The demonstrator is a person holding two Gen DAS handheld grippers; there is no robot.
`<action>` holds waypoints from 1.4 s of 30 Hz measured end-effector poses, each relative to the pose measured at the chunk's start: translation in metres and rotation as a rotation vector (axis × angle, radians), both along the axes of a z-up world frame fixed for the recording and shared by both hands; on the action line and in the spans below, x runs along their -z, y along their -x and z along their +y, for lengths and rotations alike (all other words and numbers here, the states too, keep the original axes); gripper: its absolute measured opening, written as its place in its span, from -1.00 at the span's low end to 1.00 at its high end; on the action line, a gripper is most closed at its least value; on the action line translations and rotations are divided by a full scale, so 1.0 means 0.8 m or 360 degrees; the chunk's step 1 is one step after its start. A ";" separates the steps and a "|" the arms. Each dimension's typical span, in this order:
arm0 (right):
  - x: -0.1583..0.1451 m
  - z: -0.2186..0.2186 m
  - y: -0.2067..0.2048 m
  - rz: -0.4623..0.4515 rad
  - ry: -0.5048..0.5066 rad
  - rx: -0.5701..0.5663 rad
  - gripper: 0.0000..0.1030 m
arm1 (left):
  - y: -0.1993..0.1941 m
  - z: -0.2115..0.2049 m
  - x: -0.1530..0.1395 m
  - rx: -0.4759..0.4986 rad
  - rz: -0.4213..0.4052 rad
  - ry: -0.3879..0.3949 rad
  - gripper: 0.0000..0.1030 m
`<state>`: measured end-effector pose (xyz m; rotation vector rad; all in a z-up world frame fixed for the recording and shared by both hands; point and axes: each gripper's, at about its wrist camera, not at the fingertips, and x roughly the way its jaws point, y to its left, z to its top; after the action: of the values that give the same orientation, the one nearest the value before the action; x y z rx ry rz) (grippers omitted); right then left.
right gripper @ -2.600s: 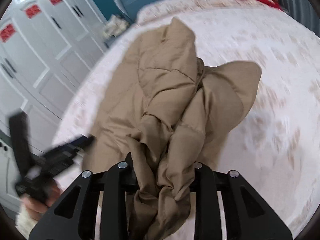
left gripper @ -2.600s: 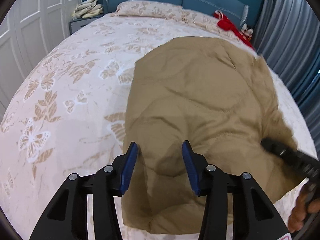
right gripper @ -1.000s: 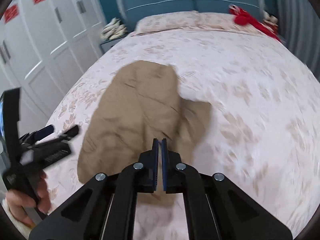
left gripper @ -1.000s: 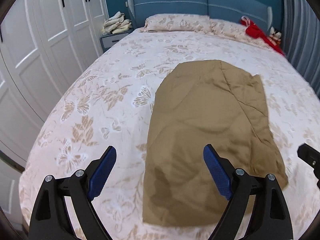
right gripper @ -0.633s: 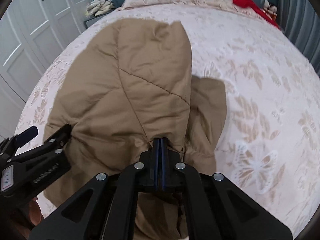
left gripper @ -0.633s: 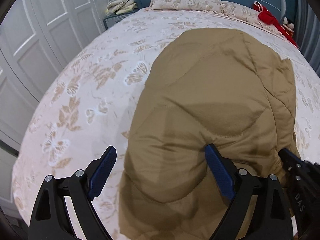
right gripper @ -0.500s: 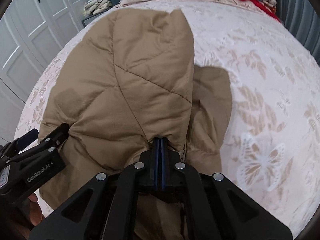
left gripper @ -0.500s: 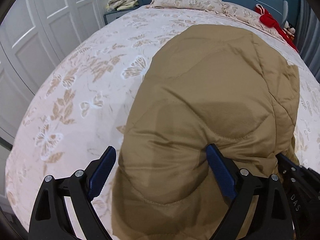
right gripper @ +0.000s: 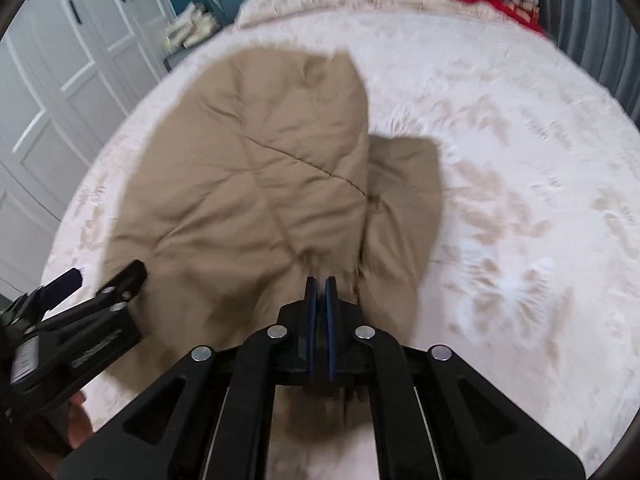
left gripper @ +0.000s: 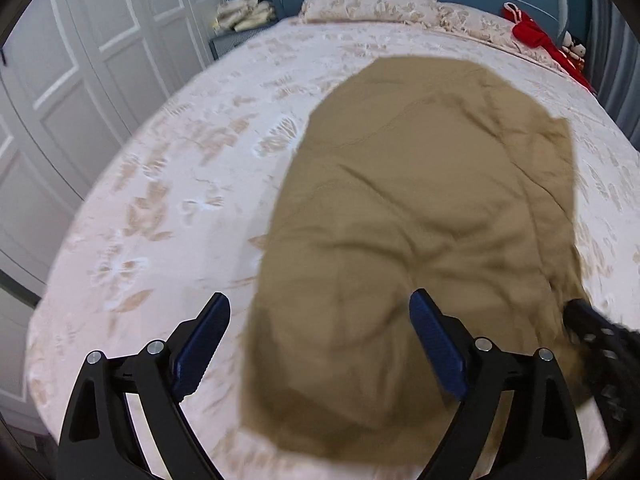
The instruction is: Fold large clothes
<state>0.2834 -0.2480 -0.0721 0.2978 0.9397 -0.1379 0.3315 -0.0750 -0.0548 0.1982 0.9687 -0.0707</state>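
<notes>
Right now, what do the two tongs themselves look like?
Both are matte black plastic. The left tongs have angular black arms with silver round screw heads and blue ribbed pads on the inner faces. The right tongs match: black linkage bars, silver screws, thin blue pads. Seen from the right wrist view, the left unit's body carries a pale label, too blurred to read.
</notes>
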 end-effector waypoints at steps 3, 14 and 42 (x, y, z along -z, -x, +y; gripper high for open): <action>-0.027 0.009 0.051 -0.0054 0.0001 0.0014 -0.38 | 0.049 0.009 -0.027 0.0007 -0.0070 -0.0012 0.72; -0.064 0.074 0.230 -0.0139 0.0117 0.0016 0.20 | 0.208 0.047 -0.053 -0.0025 -0.0076 0.0017 0.75; -0.053 0.130 0.342 -0.0164 0.0270 0.0024 0.33 | 0.330 0.091 -0.035 -0.0052 -0.0125 -0.0023 0.73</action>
<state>0.0098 -0.1437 -0.0300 0.1538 0.8182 -0.2129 0.0676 -0.0024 -0.0265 0.1968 0.8943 -0.0259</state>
